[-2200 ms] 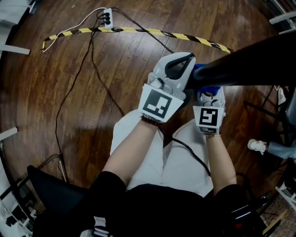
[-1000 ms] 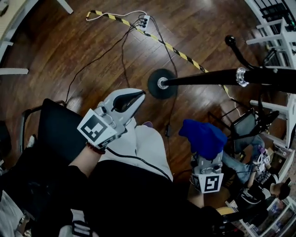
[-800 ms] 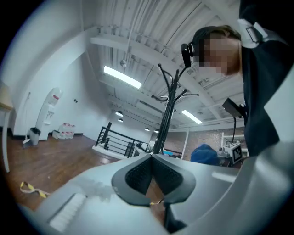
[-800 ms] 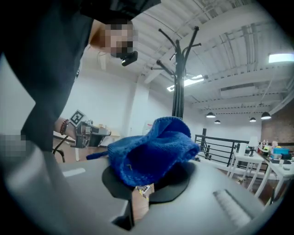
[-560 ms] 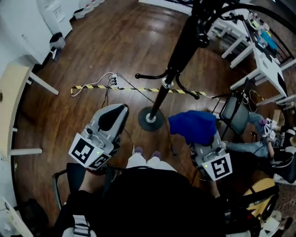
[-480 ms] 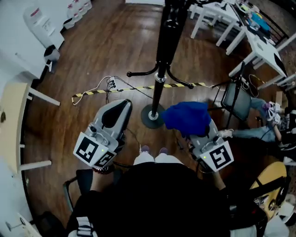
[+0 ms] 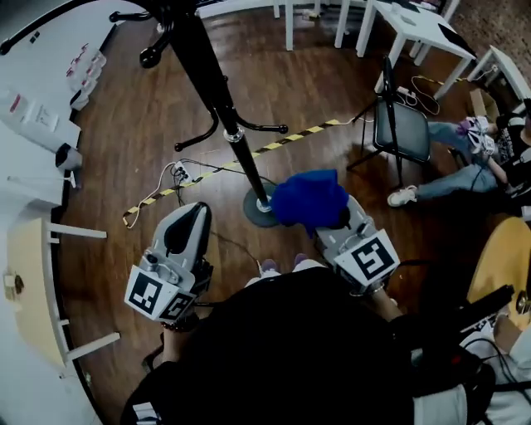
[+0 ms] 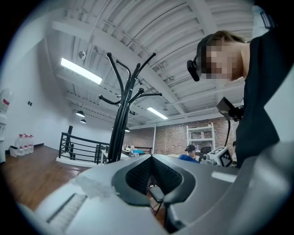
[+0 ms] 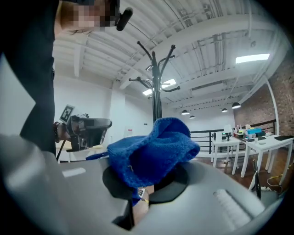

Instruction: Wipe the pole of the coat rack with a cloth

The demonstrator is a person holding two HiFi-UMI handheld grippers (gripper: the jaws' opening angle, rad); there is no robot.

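Observation:
The black coat rack pole [image 7: 217, 98] slants from the top left down to its round base [image 7: 254, 212] on the wood floor. It also rises beyond each gripper's jaws as the rack [image 8: 121, 120] and the rack [image 9: 157, 96]. My right gripper [image 7: 325, 226] is shut on a bunched blue cloth [image 7: 309, 199], which lies just right of the base in the head view and does not touch the pole. The cloth [image 9: 154, 151] covers the right jaws' tips. My left gripper [image 7: 195, 212] is shut and holds nothing, left of the base.
A yellow-black tape strip [image 7: 274, 146] and a power strip [image 7: 179, 172] with cables lie on the floor by the base. A black chair [image 7: 403, 126] and a person's legs [image 7: 452, 158] are at the right. White tables [image 7: 411, 18] stand behind, a pale desk [image 7: 31, 282] at the left.
Both grippers have come away from the pole, where they were earlier, and hang low on either side of the base. The head view has swung; the cloth stays in the right gripper.

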